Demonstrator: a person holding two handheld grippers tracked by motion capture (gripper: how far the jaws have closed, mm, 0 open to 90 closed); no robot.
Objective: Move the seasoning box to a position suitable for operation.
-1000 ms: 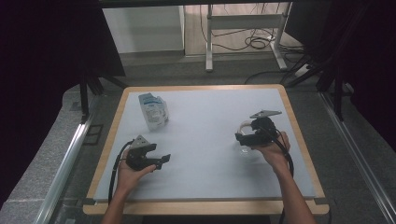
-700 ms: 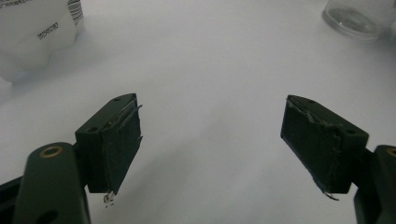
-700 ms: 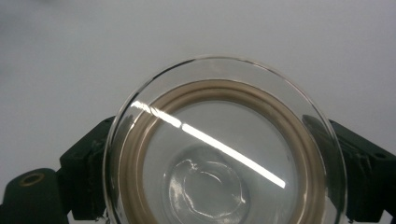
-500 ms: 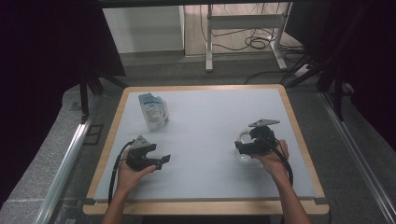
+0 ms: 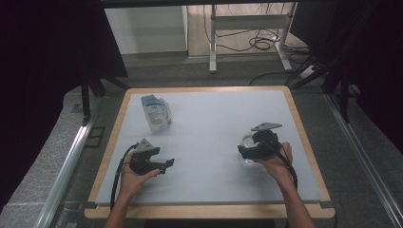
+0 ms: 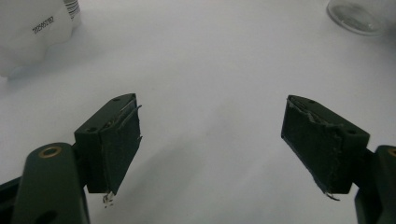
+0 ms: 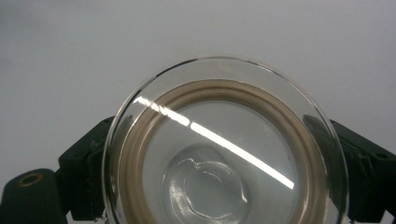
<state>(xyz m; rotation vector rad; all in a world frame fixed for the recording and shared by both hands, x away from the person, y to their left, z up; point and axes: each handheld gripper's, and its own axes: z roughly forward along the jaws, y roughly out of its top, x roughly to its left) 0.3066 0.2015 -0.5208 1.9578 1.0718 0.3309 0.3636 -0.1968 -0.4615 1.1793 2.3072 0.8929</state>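
Right gripper [image 5: 243, 153] clamps the glass lid [image 7: 224, 144] (rim facing the camera); left gripper [image 6: 210, 140] gapes.

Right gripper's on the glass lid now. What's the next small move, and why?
Probably lift the glass lid a little off the table and check that the grip holds. The right gripper has a jaw on each side of the lid's rim, while the left gripper waits open and empty, with the white packet farther off.
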